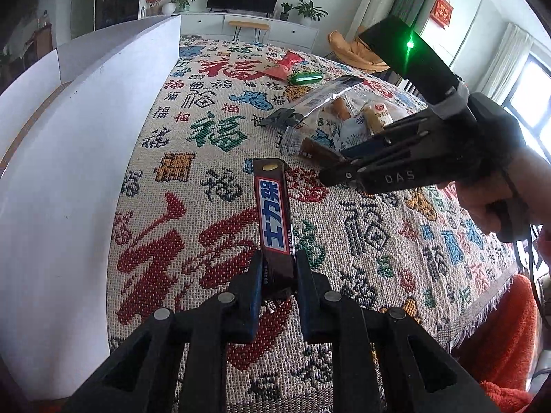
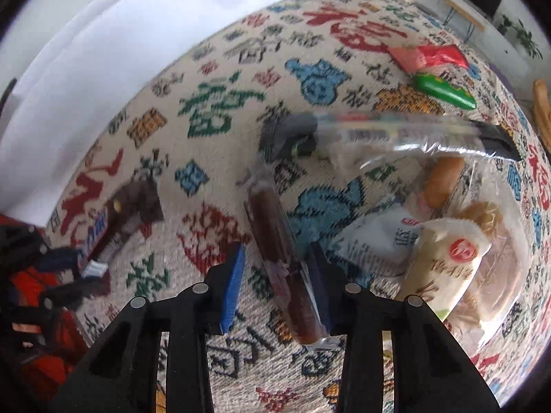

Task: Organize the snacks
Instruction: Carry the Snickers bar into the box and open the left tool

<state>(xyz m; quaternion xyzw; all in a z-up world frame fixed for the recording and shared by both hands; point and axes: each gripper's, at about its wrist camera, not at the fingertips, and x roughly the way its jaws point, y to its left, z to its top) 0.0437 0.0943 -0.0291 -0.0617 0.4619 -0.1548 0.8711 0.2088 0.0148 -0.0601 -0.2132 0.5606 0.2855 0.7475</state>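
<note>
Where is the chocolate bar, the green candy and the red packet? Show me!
chocolate bar [image 1: 273, 220]: left wrist view, on the blue-and-white label in the middle of its wrapper.
green candy [image 2: 444, 91]: right wrist view, on the middle of its shiny wrapper.
red packet [image 2: 432, 56]: right wrist view, on the middle of the packet.

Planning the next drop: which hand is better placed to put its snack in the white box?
Left, probably: its tongs grip the chocolate bar beside the white box; the right tongs aren't yet clamped on the brown stick.
</note>
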